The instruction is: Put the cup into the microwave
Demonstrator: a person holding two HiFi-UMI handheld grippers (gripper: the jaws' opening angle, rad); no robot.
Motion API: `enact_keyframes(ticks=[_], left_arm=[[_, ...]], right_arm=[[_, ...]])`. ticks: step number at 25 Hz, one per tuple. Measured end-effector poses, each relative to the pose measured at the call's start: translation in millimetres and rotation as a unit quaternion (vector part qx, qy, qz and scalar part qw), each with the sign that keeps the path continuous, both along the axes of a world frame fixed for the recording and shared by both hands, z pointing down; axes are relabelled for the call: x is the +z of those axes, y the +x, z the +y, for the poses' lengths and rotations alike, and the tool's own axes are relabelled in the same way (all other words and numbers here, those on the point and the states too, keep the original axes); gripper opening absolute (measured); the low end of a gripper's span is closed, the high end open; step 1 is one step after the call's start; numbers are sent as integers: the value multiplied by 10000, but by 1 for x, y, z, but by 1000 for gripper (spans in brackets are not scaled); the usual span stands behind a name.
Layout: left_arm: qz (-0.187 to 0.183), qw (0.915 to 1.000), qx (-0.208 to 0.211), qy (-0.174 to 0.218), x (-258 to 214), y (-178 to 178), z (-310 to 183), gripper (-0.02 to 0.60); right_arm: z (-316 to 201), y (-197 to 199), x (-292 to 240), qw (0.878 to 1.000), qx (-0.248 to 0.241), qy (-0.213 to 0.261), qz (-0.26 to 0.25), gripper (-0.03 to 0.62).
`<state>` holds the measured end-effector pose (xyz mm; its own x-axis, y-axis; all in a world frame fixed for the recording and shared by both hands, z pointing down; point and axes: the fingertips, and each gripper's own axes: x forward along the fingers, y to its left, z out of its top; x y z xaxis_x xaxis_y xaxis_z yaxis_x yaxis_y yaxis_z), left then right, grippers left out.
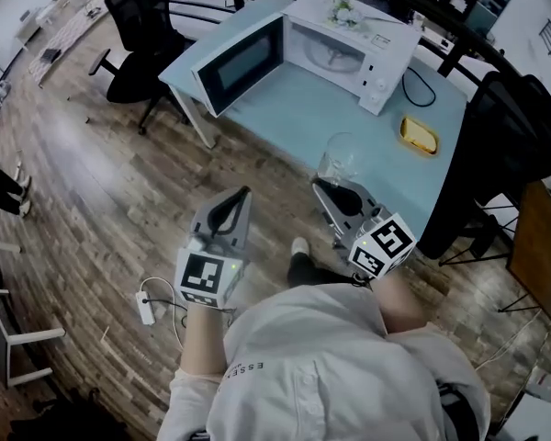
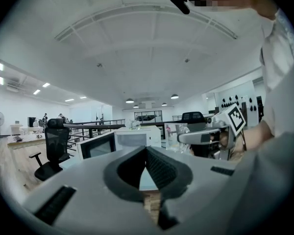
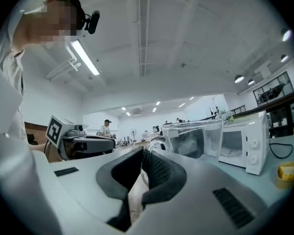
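A clear glass cup (image 1: 338, 162) hangs over the near edge of the light blue table (image 1: 303, 108), and my right gripper (image 1: 323, 187) is shut on its handle (image 3: 154, 143). The cup's body (image 3: 193, 138) stands upright just past the jaws. The white microwave (image 1: 349, 49) sits at the back of the table with its door (image 1: 241, 62) swung wide to the left and its cavity showing. My left gripper (image 1: 245, 191) is shut and holds nothing; it hovers over the floor left of the cup, short of the table. From it I see the microwave (image 2: 137, 137) ahead.
A yellow dish (image 1: 419, 134) lies on the table right of the microwave, next to its black cable (image 1: 421, 85). A black office chair (image 1: 138, 26) stands left of the table, another (image 1: 505, 145) on the right. A white power strip (image 1: 145, 307) lies on the wooden floor.
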<state>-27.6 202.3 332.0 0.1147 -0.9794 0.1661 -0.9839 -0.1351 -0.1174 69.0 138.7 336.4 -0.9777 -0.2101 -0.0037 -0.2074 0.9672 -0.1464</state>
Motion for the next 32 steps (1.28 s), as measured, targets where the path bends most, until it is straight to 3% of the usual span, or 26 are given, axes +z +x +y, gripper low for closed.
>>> enact_keyframes(ticks=[9,18,26,32], left_arm=[[-36,10000,-11,13,-8,-36,-136,2],[89,9996,158,-207,9,-53,-214,2],[154,9959,796,-409,29,-67,-285,2],[303,9871,1485,-512,41,-87,-343,2]], right_arm=[[-137,-32,-5,10000,-36,39,57,21],[-207,-51,17,9995,14,-112,295,21],[-269,-81,35,9978,374,-372,407,21],[-314,-107,54,9933,821,-655,490,21]])
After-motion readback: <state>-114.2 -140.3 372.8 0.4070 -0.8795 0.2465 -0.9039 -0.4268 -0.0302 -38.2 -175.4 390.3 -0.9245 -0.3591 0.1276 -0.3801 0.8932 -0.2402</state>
